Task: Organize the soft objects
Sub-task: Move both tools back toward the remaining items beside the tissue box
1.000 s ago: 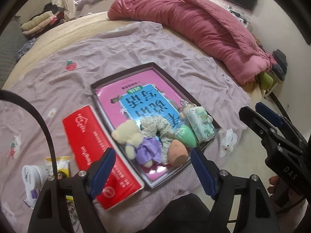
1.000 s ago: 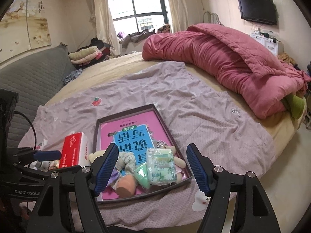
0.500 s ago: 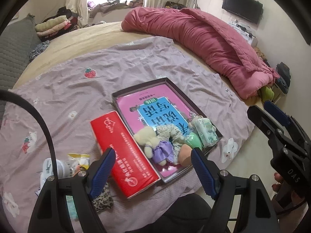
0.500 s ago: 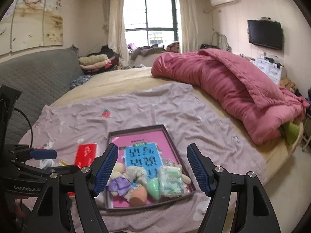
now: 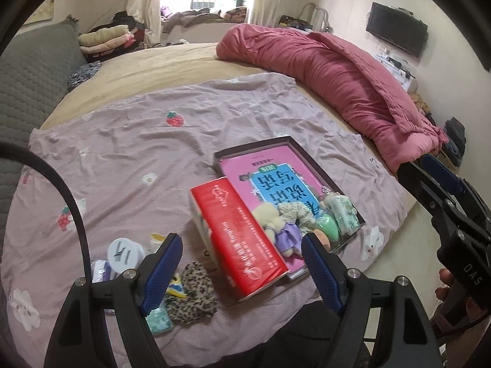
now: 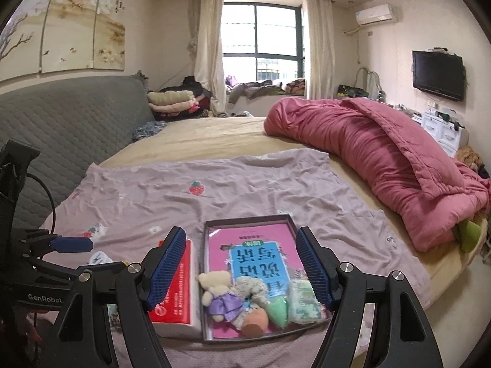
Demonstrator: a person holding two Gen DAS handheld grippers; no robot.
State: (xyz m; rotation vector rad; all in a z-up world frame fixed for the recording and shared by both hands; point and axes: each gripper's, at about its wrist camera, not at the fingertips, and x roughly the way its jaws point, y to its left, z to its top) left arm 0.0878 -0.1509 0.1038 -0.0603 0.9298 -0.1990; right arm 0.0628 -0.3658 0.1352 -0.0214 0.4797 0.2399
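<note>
Both grippers are up off the bed with nothing in them — the left hand-held gripper has its blue pads spread wide, and the right hand-held gripper is released too, jaws apart over the tray. The dark tray sits on the mauve sheet with a pink book in it. Piled at the tray's near end: a small teddy in a purple dress, a patterned scrunchie, a green sponge, an orange sponge and a tissue pack. A red box lies just beside the tray's left edge. Further left on the sheet — a leopard-print cloth and a white cup lid.
</note>
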